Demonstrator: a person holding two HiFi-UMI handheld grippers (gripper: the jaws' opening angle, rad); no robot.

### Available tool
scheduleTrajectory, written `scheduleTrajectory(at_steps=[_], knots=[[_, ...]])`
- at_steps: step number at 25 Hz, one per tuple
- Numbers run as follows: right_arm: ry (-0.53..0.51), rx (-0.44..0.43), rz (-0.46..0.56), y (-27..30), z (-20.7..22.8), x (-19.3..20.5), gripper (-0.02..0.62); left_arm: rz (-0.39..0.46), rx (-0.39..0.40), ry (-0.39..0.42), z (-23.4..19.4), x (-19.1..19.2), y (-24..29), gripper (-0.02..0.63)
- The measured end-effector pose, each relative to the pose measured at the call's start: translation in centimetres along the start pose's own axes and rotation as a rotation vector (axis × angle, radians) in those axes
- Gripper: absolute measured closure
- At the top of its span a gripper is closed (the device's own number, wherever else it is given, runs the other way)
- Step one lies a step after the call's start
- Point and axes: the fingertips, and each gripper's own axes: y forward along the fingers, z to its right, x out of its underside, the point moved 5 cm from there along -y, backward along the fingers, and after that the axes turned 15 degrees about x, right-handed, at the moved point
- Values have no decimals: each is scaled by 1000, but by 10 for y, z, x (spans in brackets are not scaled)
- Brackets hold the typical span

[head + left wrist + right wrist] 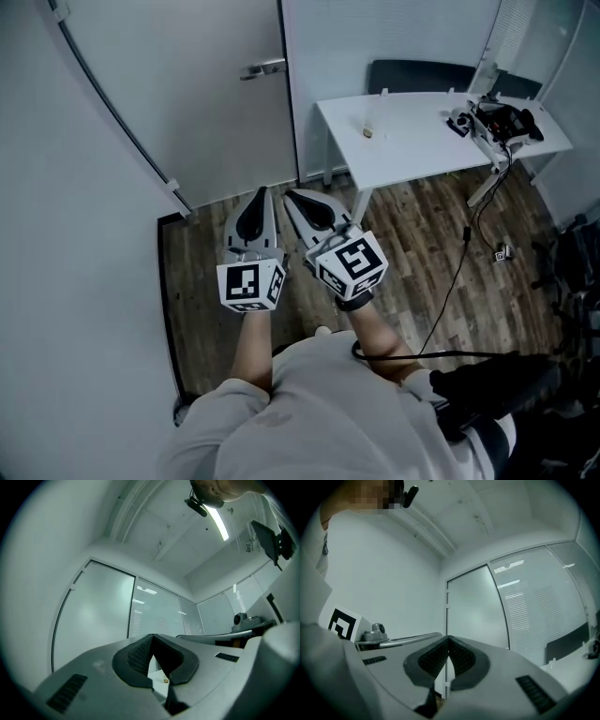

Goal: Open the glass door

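I point left tongs (262,193) and right tongs (290,195), both pinched together and empty, toward the door handle (263,68) ahead, ready to press it.

Ahead of the fingertips (262,202), the glass door (216,112) is running off the top edge; a speck (369,130) on the table (422,150) is looking too tiny to name

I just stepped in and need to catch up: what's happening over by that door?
A person stands facing the frosted glass door with a gripper in each hand. The left claw and right claw are both shut with nothing between them, held side by side in front of the body. Neither touches the lever handle, and the door looks closed, so opening it has not begun. A white table stands off to the right.
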Motion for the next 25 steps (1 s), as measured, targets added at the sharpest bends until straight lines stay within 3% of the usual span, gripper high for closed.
scheduleTrajectory(at_steps=[9, 16, 25], knots=[[44, 40, -61, 112, 75, 39, 592, -68, 2, -47, -84, 56, 95, 604], [18, 131, -69, 231, 134, 71, 592, -43, 82, -88, -183, 107, 197, 604], [-11, 200, -9, 407, 185, 67, 592, 10, 153, -44, -328, 112, 313, 604]])
